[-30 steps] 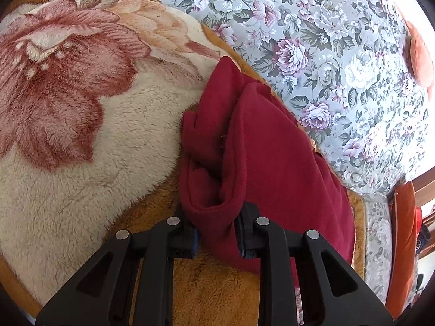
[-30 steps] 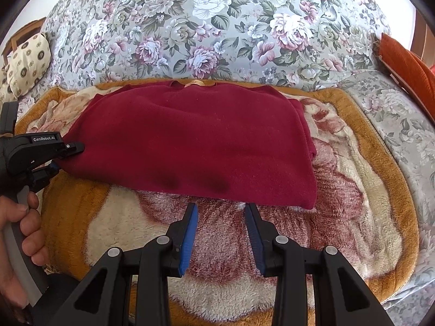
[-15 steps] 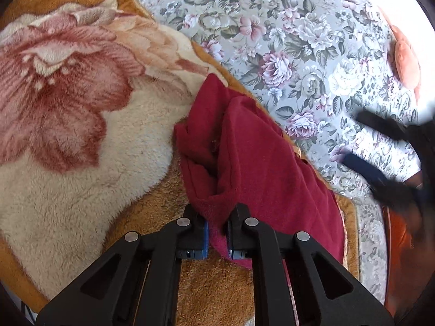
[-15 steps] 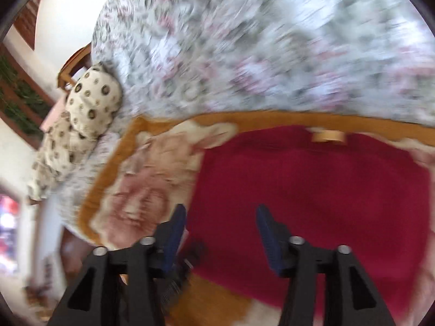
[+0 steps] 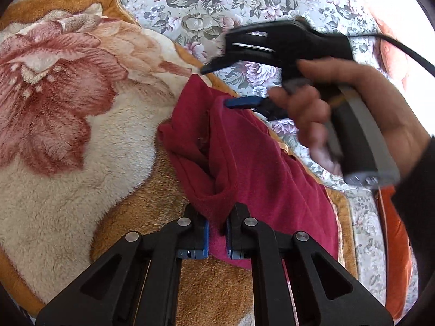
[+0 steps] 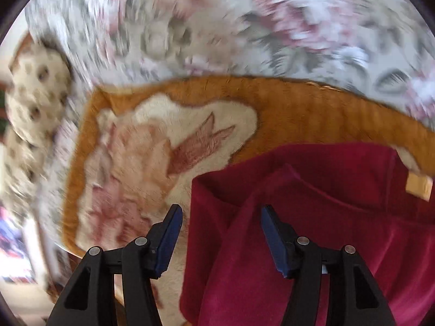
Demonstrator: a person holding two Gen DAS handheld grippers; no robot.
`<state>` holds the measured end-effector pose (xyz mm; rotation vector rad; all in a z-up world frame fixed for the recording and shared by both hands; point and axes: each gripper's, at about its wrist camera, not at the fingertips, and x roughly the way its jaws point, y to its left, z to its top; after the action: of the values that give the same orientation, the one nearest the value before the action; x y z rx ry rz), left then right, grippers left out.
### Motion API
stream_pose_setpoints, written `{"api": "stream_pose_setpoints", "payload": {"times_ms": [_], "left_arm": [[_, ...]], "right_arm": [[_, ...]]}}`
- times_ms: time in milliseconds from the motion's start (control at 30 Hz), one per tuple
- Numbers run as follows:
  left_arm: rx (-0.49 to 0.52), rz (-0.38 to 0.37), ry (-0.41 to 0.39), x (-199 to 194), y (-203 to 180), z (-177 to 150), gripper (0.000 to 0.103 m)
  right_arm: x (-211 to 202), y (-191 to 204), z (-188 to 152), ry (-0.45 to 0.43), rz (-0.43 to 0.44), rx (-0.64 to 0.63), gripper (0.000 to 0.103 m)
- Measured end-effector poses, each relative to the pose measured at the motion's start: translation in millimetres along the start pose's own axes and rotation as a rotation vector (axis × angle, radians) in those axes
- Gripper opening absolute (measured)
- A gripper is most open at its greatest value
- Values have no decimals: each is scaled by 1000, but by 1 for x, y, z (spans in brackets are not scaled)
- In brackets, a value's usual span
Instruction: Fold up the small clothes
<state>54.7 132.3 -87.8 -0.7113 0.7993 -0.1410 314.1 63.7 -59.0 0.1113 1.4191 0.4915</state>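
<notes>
Plush cream-and-orange blanket with a pink flower (image 5: 68, 125) fills the left of the left wrist view; at lower centre the left gripper (image 5: 217, 233) pinches a fold of the dark red fleece garment (image 5: 244, 163). Upper right, the right gripper (image 5: 217, 87) (hand-held, blurred) spreads wide over the garment's far edge, pads off the cloth.

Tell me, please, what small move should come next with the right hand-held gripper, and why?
Probably lower the right hand-held gripper and close it on the far corner of the red garment. Its jaws stand open over that edge with nothing pinched, while the left hand-held gripper is already shut on the near corner. With both corners held, the fold over the fleece blanket can begin.
</notes>
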Motion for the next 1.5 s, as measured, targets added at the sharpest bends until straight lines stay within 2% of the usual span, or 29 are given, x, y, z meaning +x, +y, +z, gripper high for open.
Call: {"api": "stream_pose_setpoints", "payload": {"times_ms": [167, 300, 333, 367, 400, 467, 567, 667, 833, 967, 1167, 1300, 1500], "left_arm": [[24, -11, 1, 0, -6, 1, 7], [21, -14, -1, -1, -5, 1, 7], [21, -15, -1, -1, -4, 1, 7], [19, -15, -2, -1, -4, 1, 7], [17, -17, -2, -1, -3, 1, 7], [20, -22, -5, -1, -4, 1, 7], [44, -50, -20, -6, -10, 1, 7], [89, -101, -12, -12, -24, 1, 7], [144, -163, -6, -25, -59, -2, 7], [247, -249, 32, -33, -113, -12, 7], [349, -300, 93, -19, -176, -52, 7], [384, -300, 165, 4, -203, -84, 7], [469, -237, 308, 41, -224, -114, 7]], "right_arm": [[28, 31, 7, 84, -160, -104, 72], [46, 40, 8, 120, -253, -166, 73], [48, 40, 8, 116, -264, -174, 66], [47, 40, 8, 108, -283, -178, 48], [44, 36, 8, 97, -308, -169, 43], [33, 26, 8, 84, -261, -154, 19], [3, 7, 4, 18, -172, -120, 13], [-34, -10, -6, -70, -120, -86, 12], [-93, -39, -20, -161, -79, -55, 11], [-147, -72, -36, -247, -76, -21, 8], [-222, -140, -77, -320, -120, -2, 8], [-238, -193, -99, -310, -157, 36, 8], [-210, -258, -118, -268, -169, 121, 8]]}}
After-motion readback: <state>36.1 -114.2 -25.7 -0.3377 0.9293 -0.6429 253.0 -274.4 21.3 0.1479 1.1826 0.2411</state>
